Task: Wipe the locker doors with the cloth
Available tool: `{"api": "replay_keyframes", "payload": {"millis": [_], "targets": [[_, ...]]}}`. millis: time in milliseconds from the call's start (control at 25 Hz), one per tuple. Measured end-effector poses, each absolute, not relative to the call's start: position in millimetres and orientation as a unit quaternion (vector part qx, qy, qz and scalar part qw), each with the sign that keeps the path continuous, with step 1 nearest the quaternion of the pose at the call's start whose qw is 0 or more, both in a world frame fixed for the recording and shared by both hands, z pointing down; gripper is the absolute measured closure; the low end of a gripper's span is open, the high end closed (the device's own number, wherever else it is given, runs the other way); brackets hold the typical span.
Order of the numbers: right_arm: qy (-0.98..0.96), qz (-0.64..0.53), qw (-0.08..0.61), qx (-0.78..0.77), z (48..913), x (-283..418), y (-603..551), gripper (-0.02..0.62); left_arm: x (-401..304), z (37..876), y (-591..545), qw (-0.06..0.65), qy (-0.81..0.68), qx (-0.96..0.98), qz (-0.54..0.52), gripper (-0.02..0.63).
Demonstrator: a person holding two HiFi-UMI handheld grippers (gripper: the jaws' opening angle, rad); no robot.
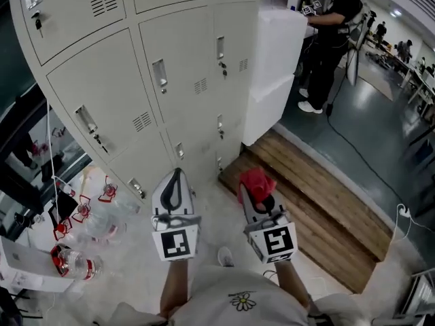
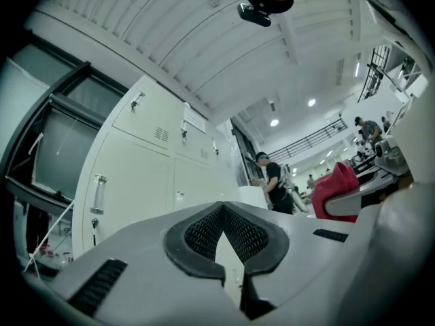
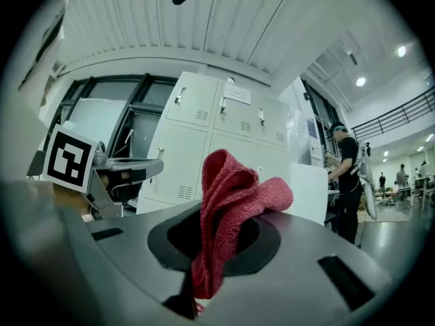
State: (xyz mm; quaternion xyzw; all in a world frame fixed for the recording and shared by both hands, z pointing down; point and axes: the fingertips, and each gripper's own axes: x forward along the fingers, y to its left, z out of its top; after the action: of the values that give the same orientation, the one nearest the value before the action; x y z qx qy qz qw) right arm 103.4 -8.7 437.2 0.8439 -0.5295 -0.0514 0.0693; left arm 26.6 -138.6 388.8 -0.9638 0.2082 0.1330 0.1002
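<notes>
The pale grey locker doors (image 1: pixel 170 80) rise ahead and to the left, with slot handles, vents and small locks; they also show as lockers (image 2: pixel 146 175) and lockers (image 3: pixel 217 148) in the two gripper views. My right gripper (image 1: pixel 253 190) is shut on a red cloth (image 1: pixel 257 182), which bunches up out of the jaws as a folded cloth (image 3: pixel 228 189) at the right gripper (image 3: pixel 217 250). My left gripper (image 1: pixel 177 174) is shut with nothing in it, its jaws meeting at the left gripper (image 2: pixel 228 246). Both grippers hang side by side, short of the lowest locker doors.
White blocks (image 1: pixel 275 60) stand stacked against the lockers' right end. A person in black (image 1: pixel 333 32) stands beyond them. A wooden platform (image 1: pixel 319 202) lies on the floor at right, with a cable (image 1: pixel 367 155) past it. Water bottles (image 1: pixel 81 263) lie at lower left.
</notes>
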Motion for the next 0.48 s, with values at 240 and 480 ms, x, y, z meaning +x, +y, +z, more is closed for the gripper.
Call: {"api": "replay_keyframes", "payload": {"millis": [240, 480], "targets": [[-0.593, -0.119, 0.053, 0.794, 402, 143, -89, 0.563, 61, 380, -192, 0.114, 0.257, -0.952, 0.118, 0.590], [-0.632, -0.143, 0.027, 0.761, 380, 140, -146, 0.563, 41, 366, -229, 0.107, 0.313, -0.937, 0.110, 0.589]]}}
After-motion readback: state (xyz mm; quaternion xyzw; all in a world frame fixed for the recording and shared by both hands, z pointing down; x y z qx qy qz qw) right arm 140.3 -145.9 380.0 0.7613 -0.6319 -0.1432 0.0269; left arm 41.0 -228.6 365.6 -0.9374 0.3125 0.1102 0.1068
